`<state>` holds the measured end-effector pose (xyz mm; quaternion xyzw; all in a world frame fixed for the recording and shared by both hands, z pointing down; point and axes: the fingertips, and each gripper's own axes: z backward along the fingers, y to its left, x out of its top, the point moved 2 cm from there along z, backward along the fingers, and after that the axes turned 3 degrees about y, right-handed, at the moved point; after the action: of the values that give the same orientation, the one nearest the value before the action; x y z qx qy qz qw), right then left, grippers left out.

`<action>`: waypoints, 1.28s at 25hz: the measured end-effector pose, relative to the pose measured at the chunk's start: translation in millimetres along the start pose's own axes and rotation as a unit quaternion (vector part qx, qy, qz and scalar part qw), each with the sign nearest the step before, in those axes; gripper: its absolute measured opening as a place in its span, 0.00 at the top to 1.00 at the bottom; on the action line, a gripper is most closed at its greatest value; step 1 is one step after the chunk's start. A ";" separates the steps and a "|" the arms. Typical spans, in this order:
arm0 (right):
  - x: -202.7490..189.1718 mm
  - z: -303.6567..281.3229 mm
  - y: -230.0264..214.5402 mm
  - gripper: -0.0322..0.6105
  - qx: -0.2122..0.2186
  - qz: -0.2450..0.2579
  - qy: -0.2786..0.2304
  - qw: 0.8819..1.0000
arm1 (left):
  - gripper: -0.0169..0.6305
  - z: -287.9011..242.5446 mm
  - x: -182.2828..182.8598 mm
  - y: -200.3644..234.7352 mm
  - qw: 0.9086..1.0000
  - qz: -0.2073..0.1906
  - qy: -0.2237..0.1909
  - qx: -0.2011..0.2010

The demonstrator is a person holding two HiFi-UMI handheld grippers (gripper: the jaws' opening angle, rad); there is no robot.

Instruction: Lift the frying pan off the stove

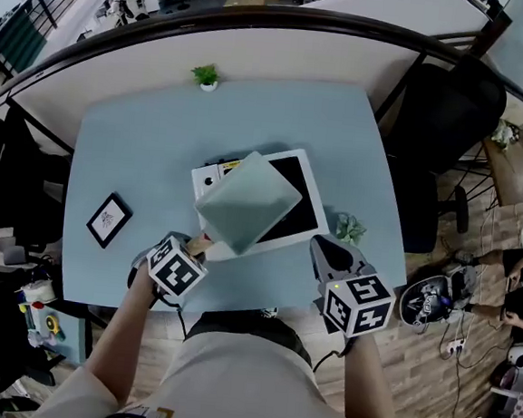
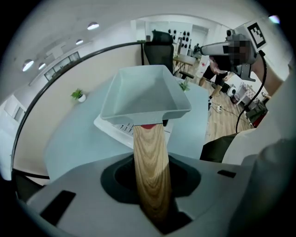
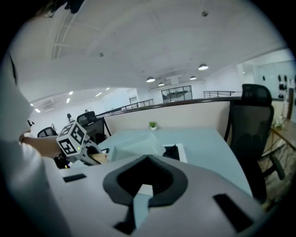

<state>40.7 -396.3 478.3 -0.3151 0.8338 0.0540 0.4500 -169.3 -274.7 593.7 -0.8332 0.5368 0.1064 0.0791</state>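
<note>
Left claw (image 1: 196, 246) nearest, clenched on the wooden handle (image 2: 151, 162) of the frying pan (image 1: 248, 202). The handle runs straight back between the jaws and fills the gap between them.

Frying pan: square, pale green, with sloping walls. It is held up in the air over the stove (image 1: 300, 207), tilted, and not touching it. In the head view it covers the stove's left half, and the black glass shows to its right. In the left gripper view a white corner of the stove shows under the pan's base.

Stove: white-edged and flat, sitting on the pale blue tabletop (image 1: 130, 156).

Right claw (image 1: 323, 252): just off the stove's near right corner. Its jaws are drawn together to a thin slit with nothing between them. Contact with the tabletop cannot be told.

Other items, placed from the stove:
- Small potted plant (image 1: 206, 76): beyond the stove, at the tabletop's far edge.
- Framed picture (image 1: 109, 219): lying flat, well to the left.
- Green sprig (image 1: 349, 228): just to the right, near the right claw.
- Black office chair (image 1: 443, 110): off the tabletop, to the far right.
</note>
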 end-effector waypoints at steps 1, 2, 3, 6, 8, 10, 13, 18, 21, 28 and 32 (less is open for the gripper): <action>7.1 5.3 -1.1 0.94 -0.005 0.003 -0.006 1.000 | 0.80 7.7 -0.5 3.7 1.000 0.006 -0.007 0.007; 14.3 10.6 -1.2 0.94 -0.008 0.006 -0.013 1.000 | 0.80 15.7 -0.8 7.7 1.000 0.013 -0.016 0.014; 21.4 15.8 -0.4 0.94 -0.012 0.012 -0.020 1.000 | 0.80 24.1 -0.6 11.6 0.999 0.020 -0.025 0.022; 41.5 31.7 3.3 0.94 -0.019 0.023 -0.041 0.999 | 0.80 50.6 4.3 21.4 0.997 0.035 -0.057 0.044; 55.6 42.8 4.9 0.94 -0.022 0.029 -0.057 0.998 | 0.80 69.6 11.8 26.4 0.994 0.043 -0.081 0.061; 71.2 53.3 6.7 0.94 -0.026 0.035 -0.076 0.996 | 0.79 89.5 21.3 30.8 0.990 0.051 -0.110 0.074; 96.8 68.3 12.7 0.94 -0.032 0.051 -0.108 0.992 | 0.79 121.6 36.4 37.4 0.982 0.056 -0.155 0.096; 135.0 98.6 27.5 0.94 -0.026 0.068 -0.159 0.985 | 0.79 173.5 64.6 42.5 0.965 0.059 -0.230 0.113; 157.6 121.3 44.7 0.94 0.015 0.055 -0.194 0.979 | 0.79 198.1 78.8 44.9 0.955 0.063 -0.264 0.118; 194.6 171.4 61.3 0.94 -0.002 0.097 -0.254 0.962 | 0.79 253.3 104.8 44.6 0.929 0.048 -0.333 0.154; 203.5 192.4 63.3 0.94 -0.017 0.107 -0.282 0.953 | 0.79 282.8 112.3 37.6 0.909 0.043 -0.381 0.165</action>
<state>61.5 -371.1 193.1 -0.2037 0.7008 0.2030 0.6528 -184.7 -319.1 290.8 -0.6805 0.5112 0.3289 0.4092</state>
